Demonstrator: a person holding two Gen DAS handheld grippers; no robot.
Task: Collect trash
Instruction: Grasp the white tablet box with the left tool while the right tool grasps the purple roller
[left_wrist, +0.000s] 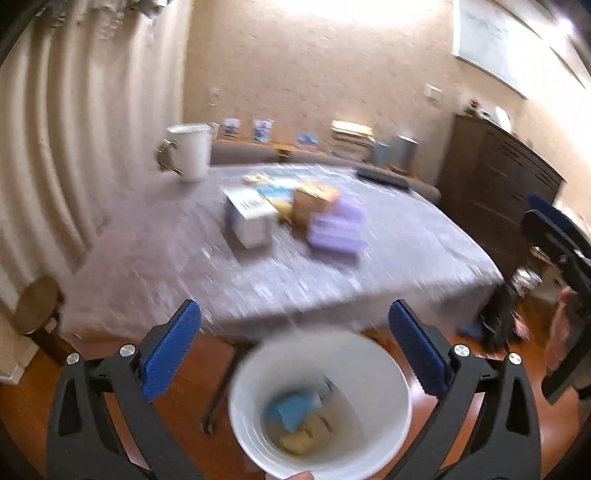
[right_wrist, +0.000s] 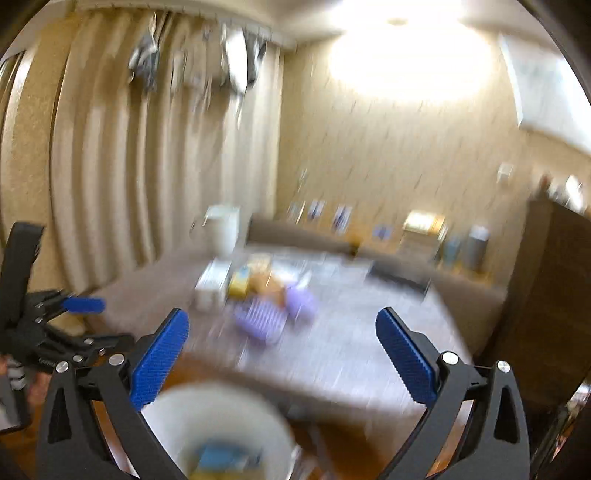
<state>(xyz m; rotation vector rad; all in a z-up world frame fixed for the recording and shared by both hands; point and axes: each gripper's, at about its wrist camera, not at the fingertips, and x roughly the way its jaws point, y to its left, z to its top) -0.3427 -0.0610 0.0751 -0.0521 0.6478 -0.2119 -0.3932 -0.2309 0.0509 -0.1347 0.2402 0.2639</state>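
Observation:
A white bucket (left_wrist: 319, 406) stands on the floor in front of the table, below both grippers; it also shows blurred in the right wrist view (right_wrist: 221, 435). Inside it lie a blue wrapper (left_wrist: 291, 408) and yellowish scraps. My left gripper (left_wrist: 295, 321) is open and empty above the bucket. My right gripper (right_wrist: 282, 328) is open and empty. On the grey table (left_wrist: 369, 266) sit a white barcode box (left_wrist: 249, 216), a brown box (left_wrist: 314, 201) and a purple box (left_wrist: 338, 230). The left gripper (right_wrist: 83, 305) shows at the left of the right wrist view.
A white pitcher (left_wrist: 188, 151) stands at the table's far left corner. A dark remote-like item (left_wrist: 382, 177) lies at the far right. A round wooden stool (left_wrist: 37, 310) is at left, a dark cabinet (left_wrist: 495, 184) and a chair (left_wrist: 554, 236) at right.

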